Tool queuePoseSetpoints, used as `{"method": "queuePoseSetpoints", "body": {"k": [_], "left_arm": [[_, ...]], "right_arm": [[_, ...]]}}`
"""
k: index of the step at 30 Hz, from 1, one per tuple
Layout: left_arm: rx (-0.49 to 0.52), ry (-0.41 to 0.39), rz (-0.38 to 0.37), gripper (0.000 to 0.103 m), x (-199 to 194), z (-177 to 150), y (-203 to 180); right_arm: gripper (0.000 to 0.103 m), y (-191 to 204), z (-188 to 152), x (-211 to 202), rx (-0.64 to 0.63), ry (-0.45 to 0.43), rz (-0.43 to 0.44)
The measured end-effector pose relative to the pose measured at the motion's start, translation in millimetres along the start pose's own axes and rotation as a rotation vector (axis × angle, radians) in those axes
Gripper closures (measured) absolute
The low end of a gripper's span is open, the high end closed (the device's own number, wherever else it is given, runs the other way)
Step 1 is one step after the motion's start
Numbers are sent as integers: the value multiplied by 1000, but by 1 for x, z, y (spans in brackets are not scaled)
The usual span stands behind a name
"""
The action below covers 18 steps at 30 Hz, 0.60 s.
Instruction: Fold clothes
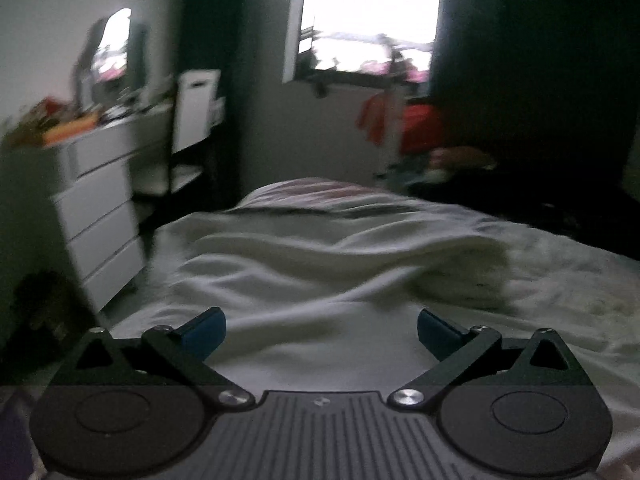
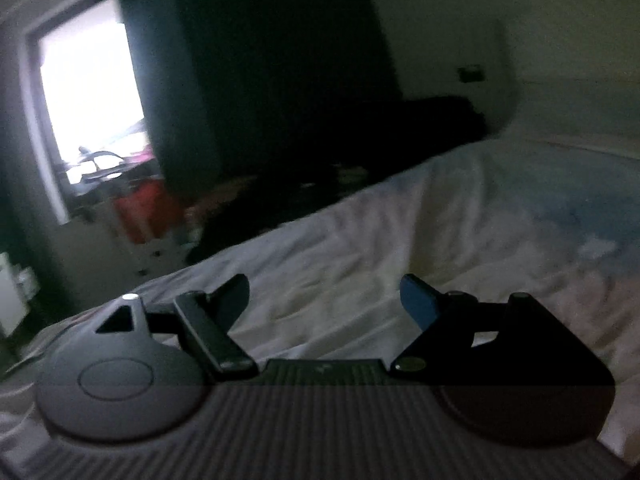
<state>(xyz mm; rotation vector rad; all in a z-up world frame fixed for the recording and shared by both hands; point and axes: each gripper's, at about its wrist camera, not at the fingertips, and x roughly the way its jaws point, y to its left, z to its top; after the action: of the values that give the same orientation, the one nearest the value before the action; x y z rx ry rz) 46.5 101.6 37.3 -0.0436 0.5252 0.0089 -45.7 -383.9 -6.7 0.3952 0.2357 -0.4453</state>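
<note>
Clothes-wise, the only candidate in the left wrist view is a pale, crumpled piece of fabric (image 1: 340, 256) lying loose on the bed (image 1: 580, 280), stretched across the middle with a bunched-up lump toward the right. It's blurry enough that I honestly can't tell whether it's a garment or just rumpled bedding. The left gripper (image 1: 321, 330) hangs above it with its fingers (image 1: 204, 330) spread wide, blue pads facing each other and nothing between them but the cloth further below. Off to the left is a white chest of drawers (image 1: 100, 216) with clutter on top and a mirror (image 1: 114, 46) behind it. A bright window (image 1: 372, 16) sits straight ahead, and something red (image 1: 420, 128) hangs or is piled under it at the right.

Right wrist view is darker and tilted. The right gripper (image 2: 325, 304) also has its fingers (image 2: 418, 304) well apart, gripping nothing, and they aren't touching the bedding. Below and beyond them is the same whitish wrinkled bed surface (image 2: 340, 264), with a faint bluish patch (image 2: 568, 200) toward the far right. Can't make out any separate garment here. The window (image 2: 92, 100) shows up at the left, a big dark shape (image 2: 260, 68) that could be a curtain or wardrobe stands next to it, and there's a red blur (image 2: 140, 212) underneath near the floor.
</note>
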Motion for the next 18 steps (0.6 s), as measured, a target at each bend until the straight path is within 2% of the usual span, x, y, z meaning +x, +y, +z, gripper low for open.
{"method": "queuePoseSetpoints", "body": {"k": [4,9,14,18], "left_arm": [[63,5,-30,0,19,-15,-43],[127,-30,-54,0,28,-37,-73],[79,-67,-107,0,30,-56,-70],[26,-45,-125,0,34,-68,-59]], "right_arm": [[19,28,-13,-10,-80,-14,81],[19,59,-37,-14,-151,-3,145],[19,86,-53,-11,-184,12,181],[19,101,-62,-4,-219,19,180]]}}
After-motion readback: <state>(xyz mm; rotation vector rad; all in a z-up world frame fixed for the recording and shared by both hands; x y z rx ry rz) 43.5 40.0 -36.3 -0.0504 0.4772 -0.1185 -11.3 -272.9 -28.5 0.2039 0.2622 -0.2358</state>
